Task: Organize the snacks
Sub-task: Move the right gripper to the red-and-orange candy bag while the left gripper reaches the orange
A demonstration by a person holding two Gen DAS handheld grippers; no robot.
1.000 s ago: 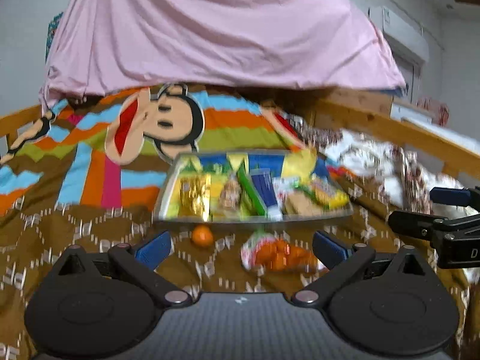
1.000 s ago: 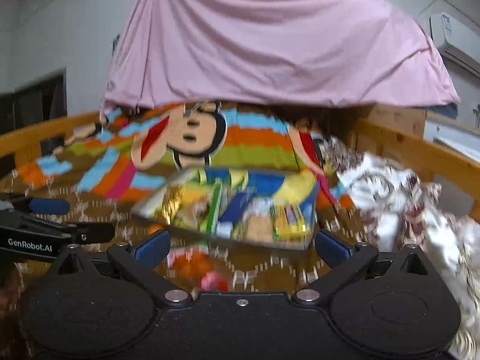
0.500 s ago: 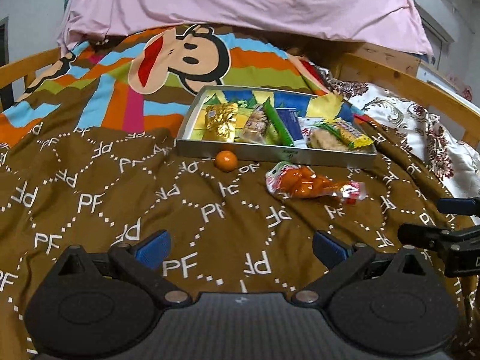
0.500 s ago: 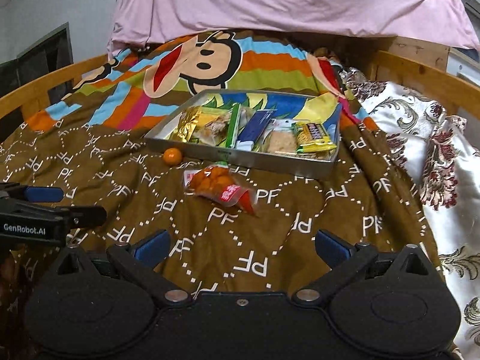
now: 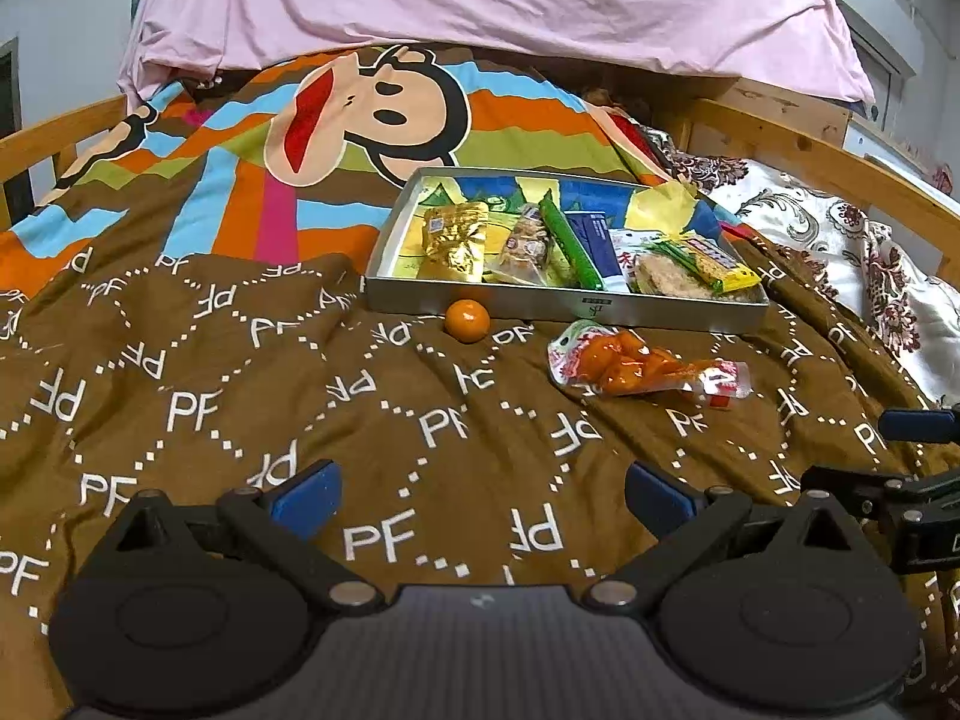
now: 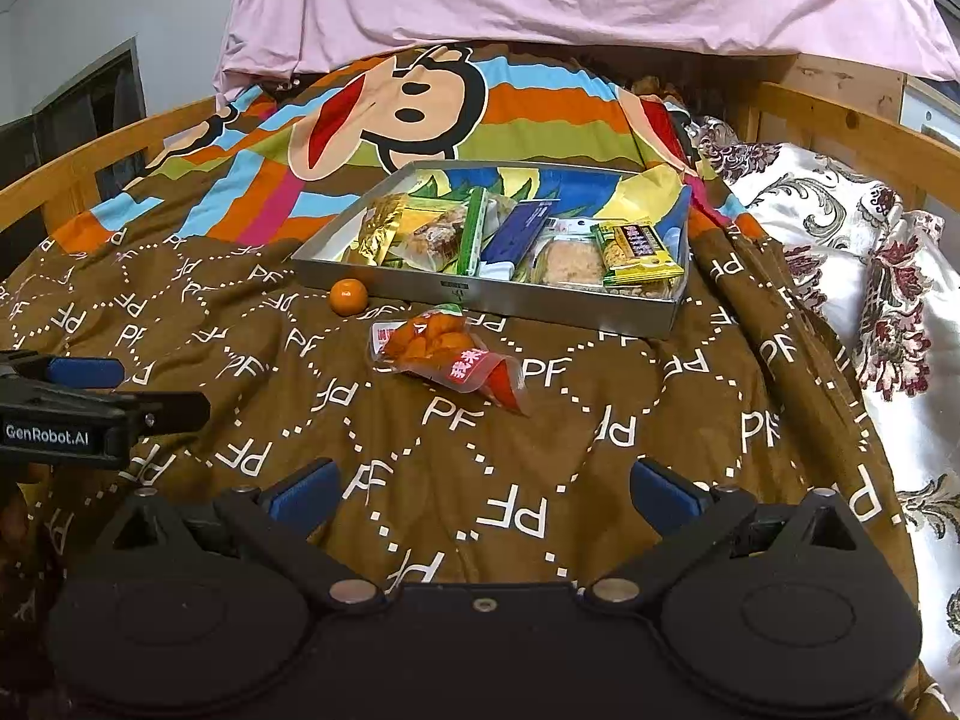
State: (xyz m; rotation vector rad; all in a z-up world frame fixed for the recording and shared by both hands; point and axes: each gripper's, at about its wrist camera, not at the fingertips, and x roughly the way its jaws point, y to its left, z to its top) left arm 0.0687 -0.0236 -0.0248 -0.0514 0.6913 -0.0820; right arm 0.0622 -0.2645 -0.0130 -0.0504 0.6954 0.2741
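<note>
Brown quilt [image 5: 198, 414] printed with white letters fills the lower frame in both wrist views; nothing is held by either tool.

Left to right, left wrist view:
- Left gripper [image 5: 480, 495] at bottom centre, blue pads spread wide, empty, hovering over bare quilt.
- Small orange fruit [image 5: 467, 320] lies centre frame, just beside (possibly touching) the near wall of the metal tray [image 5: 564, 306].
- Tray sits centre right, upper half; already holds a row of packets: gold pouch [image 5: 454, 235], green stick [image 5: 570, 243], yellow-green bar [image 5: 711, 261].
- Orange snack bag [image 5: 636, 363] lies on the quilt right of centre, near the tray's front wall but apart from it. Long axis runs roughly left-right across the frame, tapered red end pointing right.
- Right gripper [image 5: 912, 450] enters at the right edge, side-on.

Right wrist view: right gripper [image 6: 483, 495] likewise wide and empty; snack bag [image 6: 447, 357] lies ahead and slightly left of its centreline, long axis on a diagonal, tapered end toward lower right.

Judgement: two items remain outside the tray. The bag sits right of the left tool's centreline and nearly dead ahead of the right tool, so the right hand looks better placed for it (the fruit suits the left). Closing across the bag's short width seems needed.
</note>
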